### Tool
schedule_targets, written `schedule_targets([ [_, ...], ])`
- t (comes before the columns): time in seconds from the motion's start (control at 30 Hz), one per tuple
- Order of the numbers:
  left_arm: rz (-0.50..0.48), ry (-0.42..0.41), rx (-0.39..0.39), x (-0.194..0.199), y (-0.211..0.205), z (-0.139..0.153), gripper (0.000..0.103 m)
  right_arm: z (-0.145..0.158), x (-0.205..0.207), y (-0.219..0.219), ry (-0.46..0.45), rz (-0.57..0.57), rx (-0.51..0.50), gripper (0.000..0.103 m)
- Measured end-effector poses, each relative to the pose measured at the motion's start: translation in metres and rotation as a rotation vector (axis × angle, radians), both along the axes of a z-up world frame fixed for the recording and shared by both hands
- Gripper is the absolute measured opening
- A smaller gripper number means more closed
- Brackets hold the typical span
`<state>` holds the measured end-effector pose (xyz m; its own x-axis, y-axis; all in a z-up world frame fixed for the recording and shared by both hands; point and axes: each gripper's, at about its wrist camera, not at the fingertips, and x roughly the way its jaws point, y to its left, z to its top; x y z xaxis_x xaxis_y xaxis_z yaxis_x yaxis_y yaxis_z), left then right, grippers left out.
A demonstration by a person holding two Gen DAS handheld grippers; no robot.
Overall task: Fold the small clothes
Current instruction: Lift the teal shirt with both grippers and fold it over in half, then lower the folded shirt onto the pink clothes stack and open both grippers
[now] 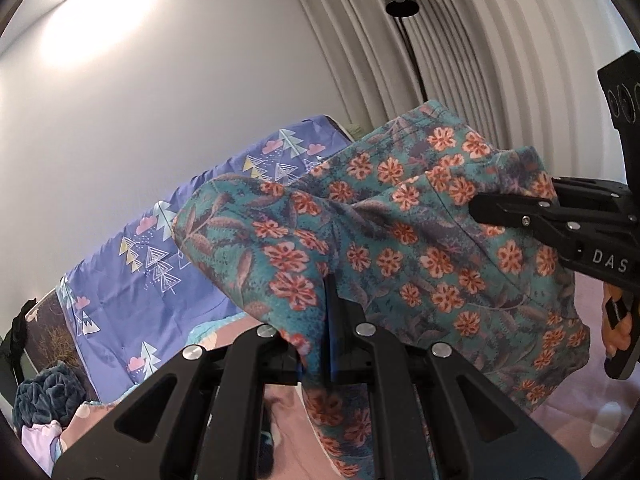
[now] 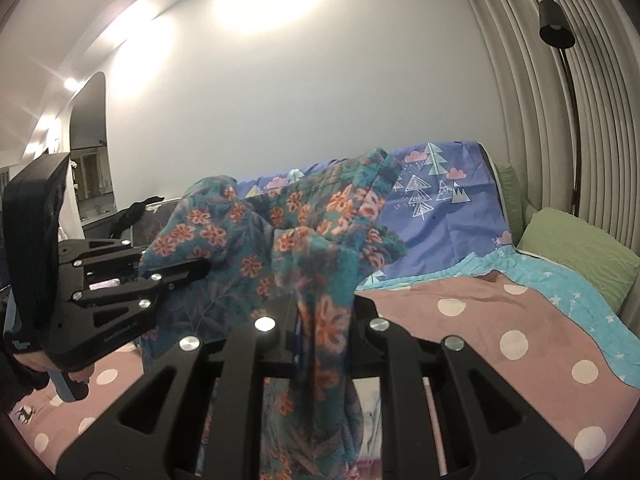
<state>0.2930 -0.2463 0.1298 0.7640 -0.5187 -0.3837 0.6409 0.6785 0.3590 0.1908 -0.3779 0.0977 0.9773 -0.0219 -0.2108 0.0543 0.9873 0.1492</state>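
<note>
Currently I am holding the floral garment [image 1: 384, 216] up off the bed, between my two grippers. My left gripper [image 1: 330, 344] is pinching a fold of the teal, orange-flowered cloth, its fingers drawn together on the fabric; from the right wrist view the same tool [image 2: 176, 274] is showing at the left with its tips clamped on the cloth's edge. My right gripper [image 2: 320, 340] is likewise clamping a hanging fold, and from the left wrist view it [image 1: 486, 208] is reaching in from the right, biting the garment's upper edge. The cloth is draping down between both tools, above the pink dotted bedspread [image 2: 500, 320]. Farther off, a purple tree-print sheet [image 2: 452, 216] is lying against the wall, with a green pillow [image 2: 576, 248] at far right and a black floor lamp [image 2: 556, 28] beside the ribbed wall panel [image 1: 500, 60].
</note>
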Motion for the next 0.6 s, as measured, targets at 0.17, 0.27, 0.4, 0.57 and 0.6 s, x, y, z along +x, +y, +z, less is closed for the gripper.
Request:
schedule_targets([
  [0.17, 0.031, -0.010, 0.013, 0.032, -0.011, -0.004, 0.009, -0.001, 0.035, -0.004, 0.025, -0.033, -0.018, 0.014],
  [0.27, 0.047, -0.008, 0.032, 0.048, -0.020, -0.011, 0.009, -0.008, 0.061, -0.010, 0.059, -0.058, 0.005, 0.014],
  [0.4, 0.126, -0.040, 0.108, 0.079, -0.029, -0.039, 0.026, -0.033, 0.110, -0.032, 0.161, -0.067, 0.107, 0.026],
  [0.57, 0.259, 0.109, 0.229, 0.113, -0.028, -0.117, 0.051, -0.113, 0.160, -0.060, 0.504, -0.258, 0.173, 0.037],
  [0.6, 0.214, 0.143, 0.218, 0.109, -0.026, -0.126, 0.053, -0.133, 0.160, -0.061, 0.558, -0.241, 0.201, 0.036],
])
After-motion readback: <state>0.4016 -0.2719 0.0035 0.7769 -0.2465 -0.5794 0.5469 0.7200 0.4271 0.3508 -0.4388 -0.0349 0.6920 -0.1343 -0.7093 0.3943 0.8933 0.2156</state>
